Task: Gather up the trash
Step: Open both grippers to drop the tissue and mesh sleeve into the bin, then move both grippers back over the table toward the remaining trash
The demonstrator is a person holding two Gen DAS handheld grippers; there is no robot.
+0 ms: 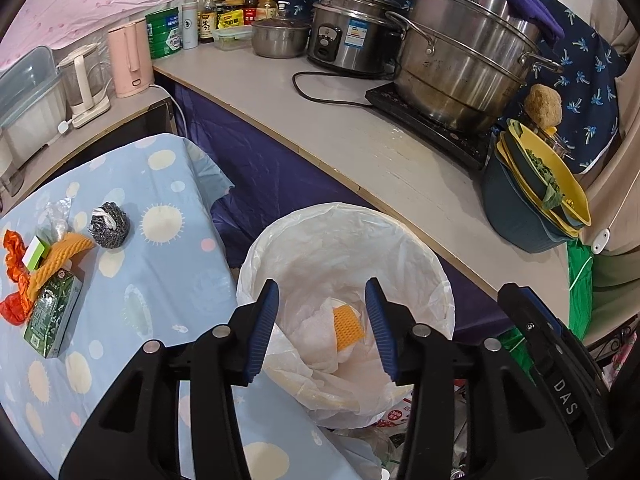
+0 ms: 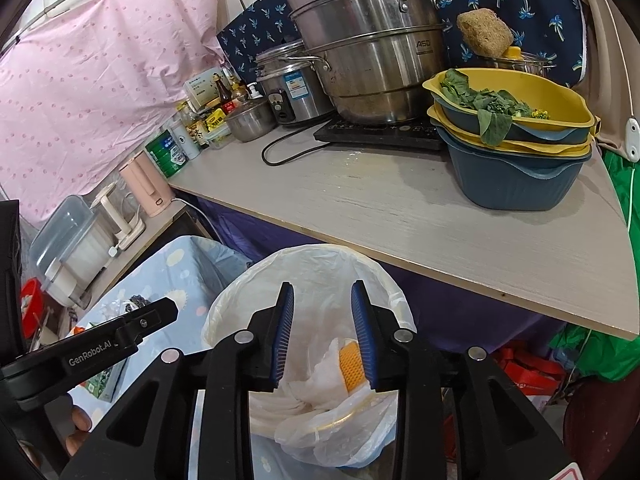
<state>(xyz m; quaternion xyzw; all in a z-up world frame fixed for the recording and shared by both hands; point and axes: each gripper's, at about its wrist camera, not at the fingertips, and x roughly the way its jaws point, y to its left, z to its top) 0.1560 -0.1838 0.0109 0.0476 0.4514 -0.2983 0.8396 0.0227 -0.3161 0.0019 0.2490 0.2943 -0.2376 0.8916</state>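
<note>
Trash is in two places right now. Some is already in the bin (image 1: 424,248), which has a thin white bag pulled over its rim so the mess stays inside. Down in the bag you can see an orange sponge piece (image 1: 349,328) lying on crumpled white paper (image 1: 320,340).

The rest waits on the table with the blue spotted cloth (image 1: 160,280). There is a green box (image 1: 52,316), an orange wavy sponge (image 1: 56,256), a red crinkly wrapper (image 1: 12,276), a small white and green box (image 1: 35,254) and some clear plastic (image 1: 56,212), all heaped together and touching. A gray metal scrubber (image 1: 109,224) sits just beside the heap.

Your left gripper (image 1: 322,330) hangs over the bin with its jaws wide apart and nothing between them. Your right gripper (image 2: 322,336) is over the bin too, jaws apart and holding nothing. Both point down into the bag, which is a good spot for dropping things.

The bin stands right next to the table, so each trip is short. I think your next job is to swing to the heap on the left and pick up one piece. The clear plastic may slip, so pinch it well.
</note>
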